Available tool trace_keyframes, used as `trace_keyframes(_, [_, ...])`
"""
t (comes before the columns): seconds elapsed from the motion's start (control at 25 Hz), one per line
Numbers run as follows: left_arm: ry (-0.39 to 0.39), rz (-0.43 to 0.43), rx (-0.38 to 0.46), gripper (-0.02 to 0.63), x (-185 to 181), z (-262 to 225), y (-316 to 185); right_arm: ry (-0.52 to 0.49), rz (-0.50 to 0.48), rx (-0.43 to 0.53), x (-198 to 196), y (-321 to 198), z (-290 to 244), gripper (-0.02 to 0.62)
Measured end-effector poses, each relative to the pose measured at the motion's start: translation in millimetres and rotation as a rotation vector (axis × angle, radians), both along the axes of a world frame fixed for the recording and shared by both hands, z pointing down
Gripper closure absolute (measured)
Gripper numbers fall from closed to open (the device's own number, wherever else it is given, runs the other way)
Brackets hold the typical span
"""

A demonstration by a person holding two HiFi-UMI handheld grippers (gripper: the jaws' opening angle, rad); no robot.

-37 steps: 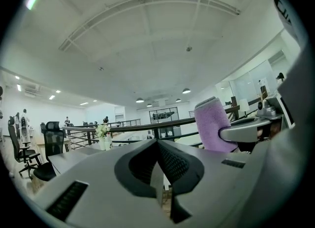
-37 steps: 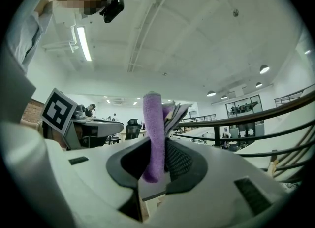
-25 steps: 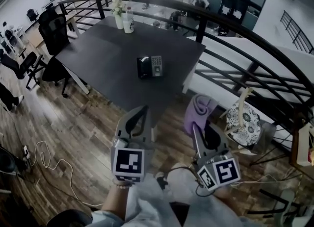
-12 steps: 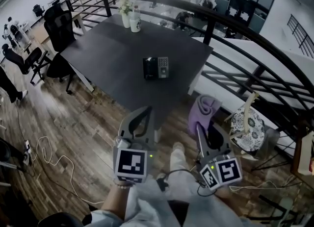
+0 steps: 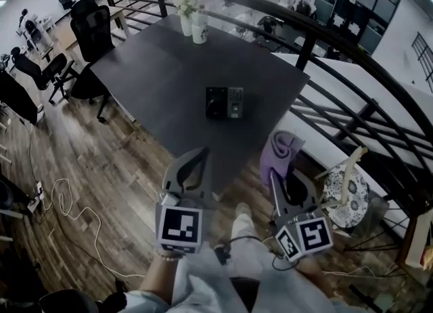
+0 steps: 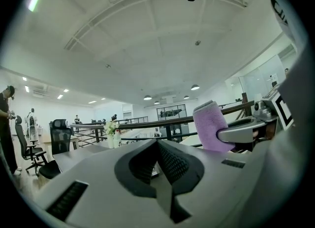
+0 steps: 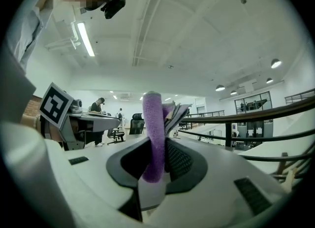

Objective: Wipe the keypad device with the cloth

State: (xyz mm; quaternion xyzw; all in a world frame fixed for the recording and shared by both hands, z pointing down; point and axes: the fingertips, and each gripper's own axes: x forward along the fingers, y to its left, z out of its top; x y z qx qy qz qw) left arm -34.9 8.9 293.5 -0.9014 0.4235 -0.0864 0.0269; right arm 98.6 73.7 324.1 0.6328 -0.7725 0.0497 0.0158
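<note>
Cloth in the right gripper, keypad device well ahead on the table

The right gripper [image 7: 157, 165] is clamped on the purple cloth [image 7: 153, 123], which stands up past its jaws. The left gripper [image 6: 158, 160] has its jaws pressed together on nothing. The keypad device [image 5: 225, 103] lies flat on the dark table [image 5: 155, 82], well ahead of both grippers, its long axis crosswise to them and its keys at the right end. A vase [image 5: 185, 14] and a cup [image 5: 199, 33] stand beyond the device, and a railing [image 5: 325, 82] runs to its right.

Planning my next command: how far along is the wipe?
Done: the right gripper is shut on the cloth. In hand: both grippers hang over the floor, short of the table; the left gripper is shut, empty. Left: the keypad sits untouched on the table, so all wiping remains.
</note>
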Motion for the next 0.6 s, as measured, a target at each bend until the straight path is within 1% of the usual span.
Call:
trace_keyframes(0.28, [-0.005,-0.04,-0.018,0.595,16.5,8.1,-41.1,0.014,-0.064,-0.038,22.1,-56.9,12.2,0.509])
trace_keyframes(0.48, [-0.009,-0.097,-0.033,0.595,27.1,13.3,-72.9,0.023,-0.113,-0.063,38.7,-100.9,21.8,0.509])
trace_keyframes(0.6, [-0.005,-0.139,-0.044,0.595,29.3,15.7,-90.2,0.058,-0.153,-0.074,44.8,-128.4,26.5,0.509])
